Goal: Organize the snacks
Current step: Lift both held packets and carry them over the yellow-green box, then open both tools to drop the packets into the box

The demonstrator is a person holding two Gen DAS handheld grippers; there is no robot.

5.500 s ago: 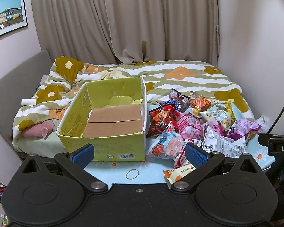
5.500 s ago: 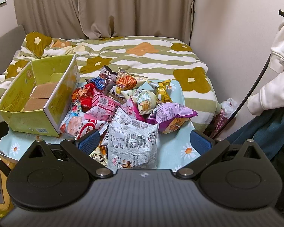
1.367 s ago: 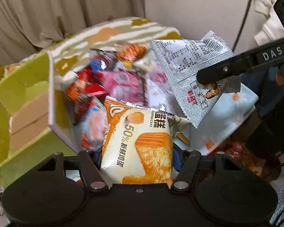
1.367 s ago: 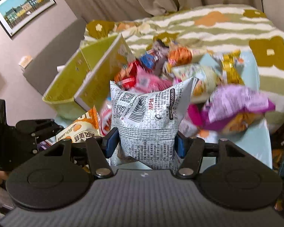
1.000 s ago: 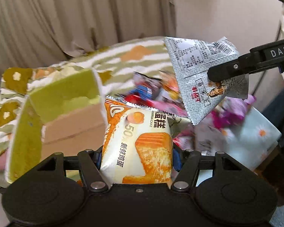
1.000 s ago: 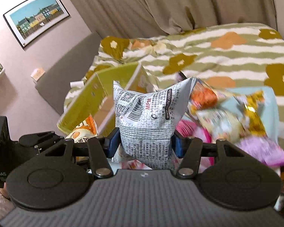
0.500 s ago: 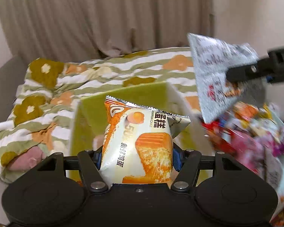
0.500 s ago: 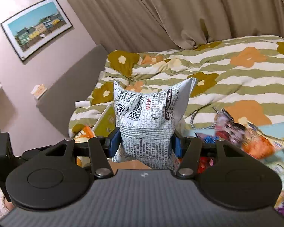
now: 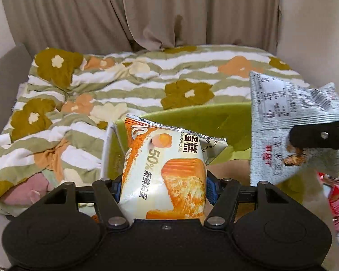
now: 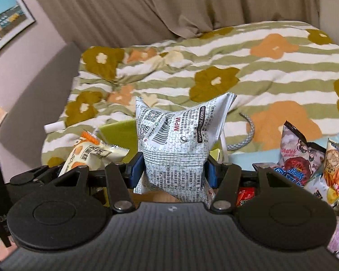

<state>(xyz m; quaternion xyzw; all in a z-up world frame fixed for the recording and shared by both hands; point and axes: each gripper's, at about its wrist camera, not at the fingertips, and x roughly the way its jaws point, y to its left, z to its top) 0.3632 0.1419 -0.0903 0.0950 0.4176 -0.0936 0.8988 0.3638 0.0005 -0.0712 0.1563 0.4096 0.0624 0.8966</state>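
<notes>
In our left gripper the blue fingers pinch a chiffon cake packet: cream and orange, printed with a golden cake slice, an egg and "50%", its crimped top edge upright. It hangs over the near left corner of the green cardboard box on the bed. Our right gripper pinches a puffy white-grey snack bag, covered in fine print, barcode and QR codes, also above the box, right of the cake packet. More bright snack packets lie in a heap at far right.
</notes>
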